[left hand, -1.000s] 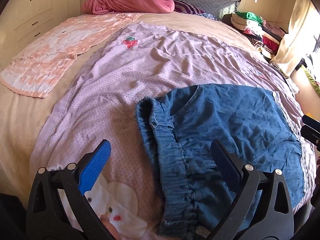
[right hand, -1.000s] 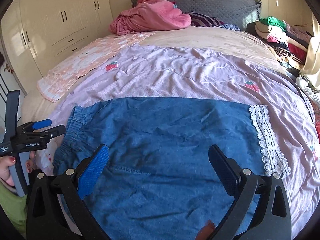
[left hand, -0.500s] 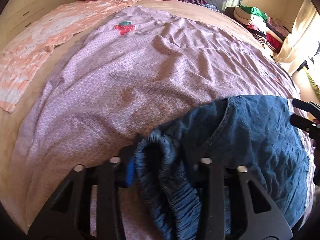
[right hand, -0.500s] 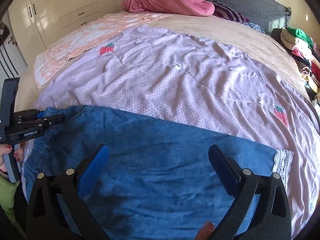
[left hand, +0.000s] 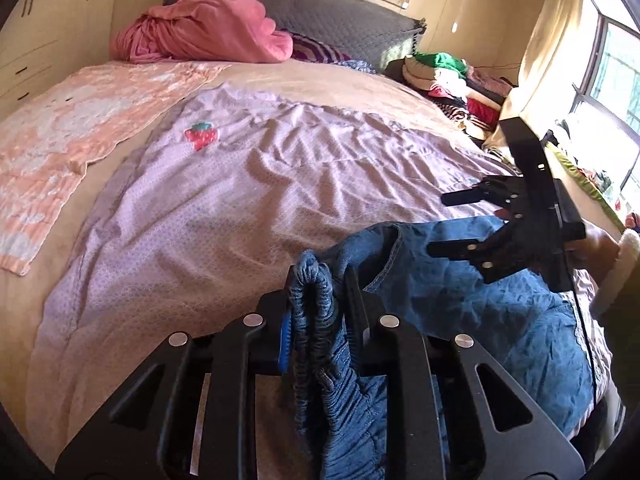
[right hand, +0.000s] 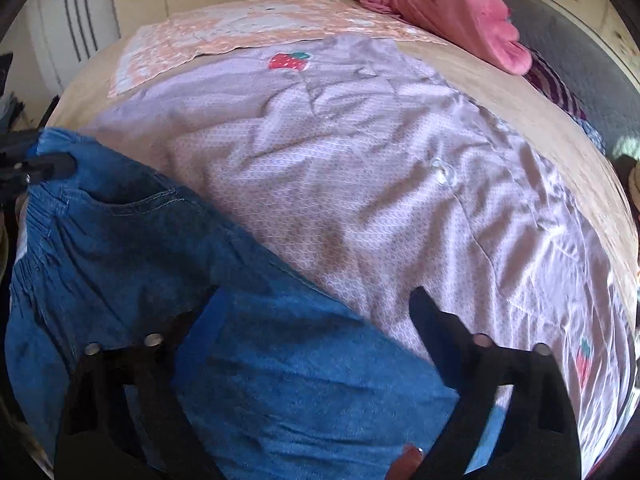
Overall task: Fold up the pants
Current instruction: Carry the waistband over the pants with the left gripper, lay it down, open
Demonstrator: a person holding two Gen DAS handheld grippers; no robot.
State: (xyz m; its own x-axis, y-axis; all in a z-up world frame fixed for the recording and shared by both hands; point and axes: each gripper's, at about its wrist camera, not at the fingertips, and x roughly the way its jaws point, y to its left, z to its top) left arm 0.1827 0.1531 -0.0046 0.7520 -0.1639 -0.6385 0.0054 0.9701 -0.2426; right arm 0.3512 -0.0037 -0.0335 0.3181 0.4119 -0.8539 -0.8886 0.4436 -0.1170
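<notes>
Blue denim pants (left hand: pixel 500 316) with an elastic waistband lie at the near edge of the bed. My left gripper (left hand: pixel 318 280) is shut on the bunched waistband (left hand: pixel 314 300) and holds it lifted off the bed. In the right wrist view the pants (right hand: pixel 168 256) fill the lower left. My right gripper (right hand: pixel 316 308) is open, its fingers spread over the denim, holding nothing. It also shows in the left wrist view (left hand: pixel 472 224), hovering above the pants at the right. The left gripper's tip (right hand: pixel 48 168) shows at the waistband corner.
A lilac strawberry-print quilt (left hand: pixel 260 184) covers the bed. A pink-orange blanket (left hand: pixel 68 128) lies at the left. A pink heap (left hand: pixel 200 36) sits by the grey headboard (left hand: pixel 352 28). Stacked clothes (left hand: pixel 452 80) stand at the right, by the window.
My left gripper has closed on the waistband and lifted it. My right gripper has swung left and down over the denim, staying open.
</notes>
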